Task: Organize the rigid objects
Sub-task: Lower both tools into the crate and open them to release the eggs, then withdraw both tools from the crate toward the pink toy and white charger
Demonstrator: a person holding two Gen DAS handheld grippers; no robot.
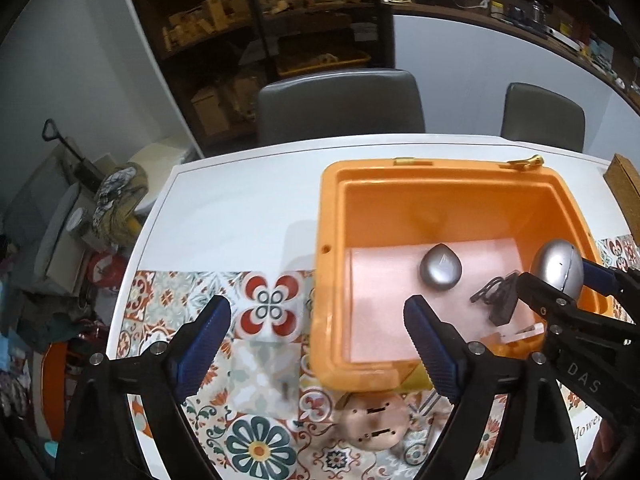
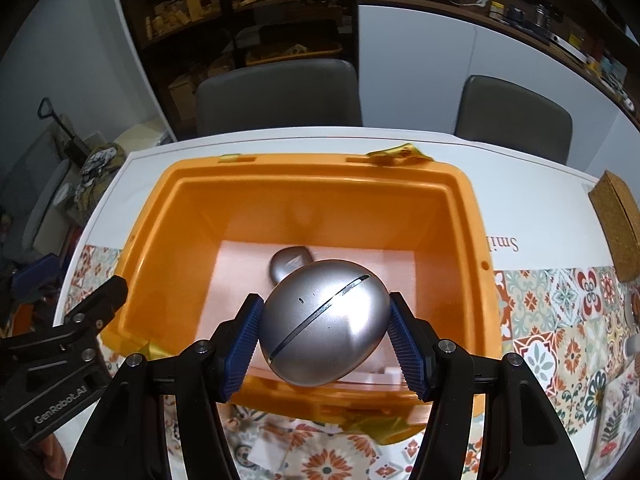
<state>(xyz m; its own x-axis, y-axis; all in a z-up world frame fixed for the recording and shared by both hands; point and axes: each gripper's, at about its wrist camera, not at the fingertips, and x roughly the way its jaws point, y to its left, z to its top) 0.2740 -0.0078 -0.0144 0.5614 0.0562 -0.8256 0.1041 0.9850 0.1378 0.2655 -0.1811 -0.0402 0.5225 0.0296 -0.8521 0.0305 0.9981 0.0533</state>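
Right wrist view: we find the right gripper (image 2: 326,332) clamped on a silver egg-shaped case (image 2: 326,322), held over the orange bin (image 2: 476,240), presumably for release beside the smaller silver piece (image 1: 440,266) inside. Left gripper (image 1: 318,344) stands wide, empty, at the bin's near-left wall.

Words you can read

The right tongs (image 1: 560,280) have the white letters "DAS" on the black arm. The left tongs (image 2: 116,292) say "GenRobot.AI" on the black body. The worktop (image 2: 520,208) cloth shows upside-down brown letters, "Smi", beside the orange box (image 2: 476,248).
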